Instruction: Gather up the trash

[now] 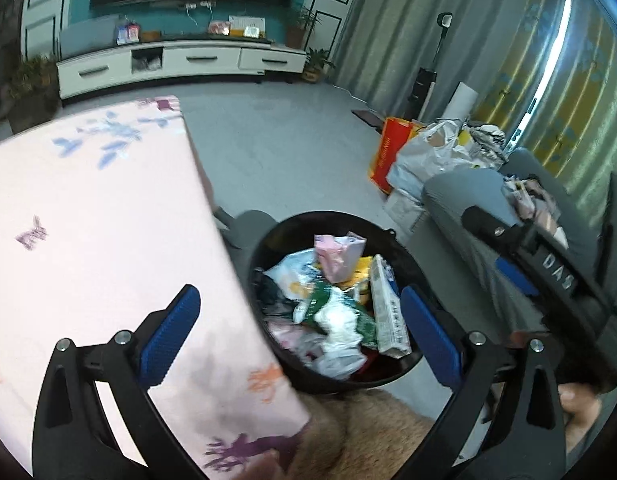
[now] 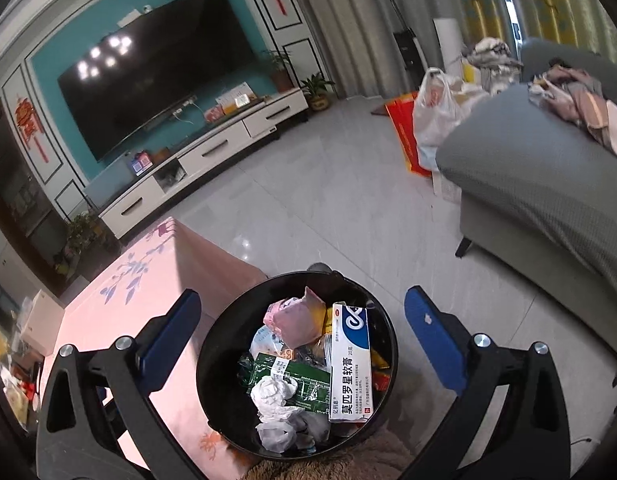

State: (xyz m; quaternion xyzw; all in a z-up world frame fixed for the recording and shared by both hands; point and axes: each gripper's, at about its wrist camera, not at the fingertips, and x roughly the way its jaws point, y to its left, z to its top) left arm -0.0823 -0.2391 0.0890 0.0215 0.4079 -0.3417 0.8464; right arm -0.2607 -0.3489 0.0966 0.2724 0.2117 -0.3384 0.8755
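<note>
Both grippers were above the black trash bin (image 2: 296, 364), fingers spread wide and empty on each: left gripper (image 1: 300, 336) and right gripper (image 2: 304, 344) framed the bin's mouth from above, no contact with it or its contents. Bin stood on the grey tile floor (image 2: 328, 200), just beside the corner of the bench with the pink floral cloth (image 1: 88, 220). It was near full: white-and-blue ointment box (image 2: 350, 364) leaning on the right side, green packet (image 2: 292, 380) under a crumpled white tissue (image 2: 274, 394), pink wrapper (image 2: 294, 320) toward the back, a clear plastic bag (image 2: 276, 436) at the front. In the left wrist view the right gripper's black body showed at the right edge, a hand (image 1: 576, 404) under it. Grey sofa (image 2: 548, 184) right of the bin, plastic bags (image 2: 432, 112) piled at its far end, TV (image 2: 160, 64) on the teal wall
</note>
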